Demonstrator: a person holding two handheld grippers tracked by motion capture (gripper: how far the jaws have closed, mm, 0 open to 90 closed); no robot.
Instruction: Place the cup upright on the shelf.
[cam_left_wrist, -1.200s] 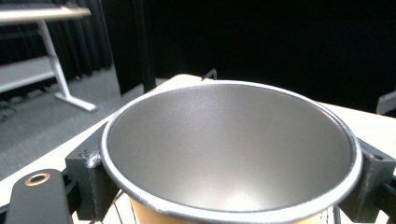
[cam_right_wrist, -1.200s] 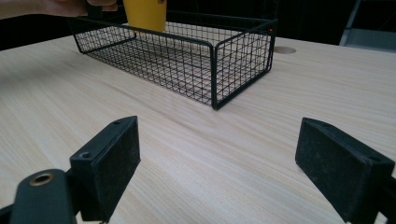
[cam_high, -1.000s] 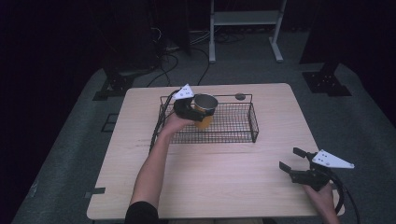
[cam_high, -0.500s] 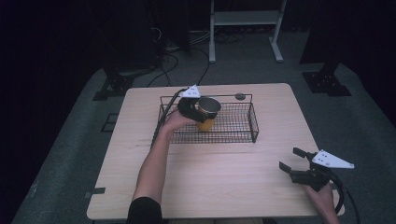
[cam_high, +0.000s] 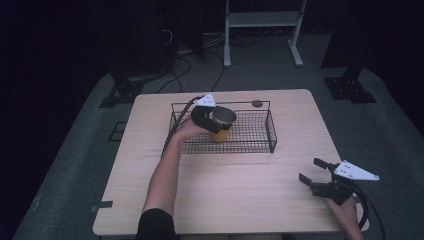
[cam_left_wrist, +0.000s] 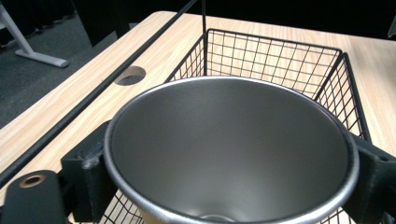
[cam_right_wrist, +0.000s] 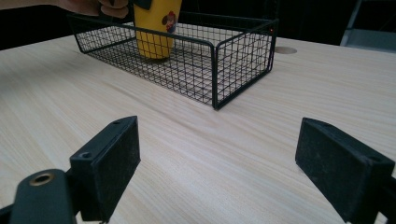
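Looking down from the high view, the left gripper (cam_high: 214, 120) is clamped on a yellow cup (cam_high: 220, 131) with a steel inside, holding it upright in the wire basket (cam_high: 270, 131) near its left-middle part — whether the base is resting on the mesh or just above it is hard to call, though the right gripper view puts the bottom of the cup (cam_right_wrist: 156, 28) very close to the basket floor. In the left gripper view the jaws sit on either side just under the rim of the cup (cam_left_wrist: 233, 154), pressed against the wall. It's likely a light metal tumbler, stiff enough that a squeeze won't dent it, but the smooth tapered wall looks slippery, so gripping high under the flared lip seems the safe spot since the rim stops it sliding down. It would probably tip easily if nudged while narrow-end down. The right gripper (cam_high: 317, 174) is parked well apart at the near right corner of the table (cam_high: 240, 200), jaws spread wide and holding nothing — just idling there
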